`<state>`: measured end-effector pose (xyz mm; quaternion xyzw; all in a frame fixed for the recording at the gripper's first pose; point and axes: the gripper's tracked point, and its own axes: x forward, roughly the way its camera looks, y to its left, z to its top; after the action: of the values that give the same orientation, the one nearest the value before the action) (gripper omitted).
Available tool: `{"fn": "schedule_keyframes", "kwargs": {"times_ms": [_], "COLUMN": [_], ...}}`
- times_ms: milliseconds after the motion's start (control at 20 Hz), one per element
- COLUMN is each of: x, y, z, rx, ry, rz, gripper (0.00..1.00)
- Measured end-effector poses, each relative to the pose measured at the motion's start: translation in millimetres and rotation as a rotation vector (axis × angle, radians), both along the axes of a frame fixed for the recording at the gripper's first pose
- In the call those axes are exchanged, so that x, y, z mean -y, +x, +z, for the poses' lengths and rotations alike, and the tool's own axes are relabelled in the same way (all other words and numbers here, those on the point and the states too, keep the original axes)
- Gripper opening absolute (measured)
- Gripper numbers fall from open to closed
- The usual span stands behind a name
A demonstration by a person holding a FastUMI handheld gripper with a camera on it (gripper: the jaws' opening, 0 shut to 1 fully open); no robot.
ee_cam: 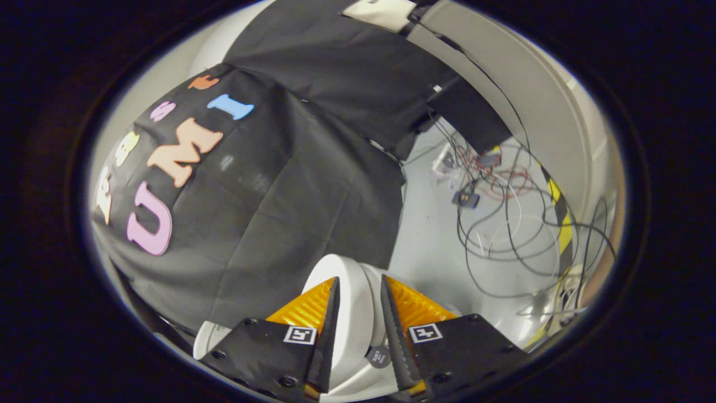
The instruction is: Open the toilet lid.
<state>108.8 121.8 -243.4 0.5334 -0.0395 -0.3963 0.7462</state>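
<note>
A lab test booth — black cloth wall [313, 184], loose cables [503, 224] and small electronics [467, 198] strewn across a pale floor [430, 246].

The hand-held gripper [359, 288] has ribbed, toothed fingers [306, 307] on black plates with screws and two square markers.

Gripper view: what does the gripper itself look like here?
The gripper has two tapering fingers with ribbed outer faces and saw-toothed inner edges. Each is bolted to a black block carrying a square black-and-white marker. The fingers straddle the white toilet lid at its edge; whether both press on it cannot be told.
</note>
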Motion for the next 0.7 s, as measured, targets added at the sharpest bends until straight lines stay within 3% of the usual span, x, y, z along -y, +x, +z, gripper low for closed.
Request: {"fn": "schedule_keyframes", "kwargs": {"times_ms": [350,700], "x": [-51,-103], "y": [5,38], "z": [-43,-78], "rx": [0.012,-0.038], "ry": [0.15,0.246], "rz": [0.008,0.191], "gripper": [0.46,0.46]}}
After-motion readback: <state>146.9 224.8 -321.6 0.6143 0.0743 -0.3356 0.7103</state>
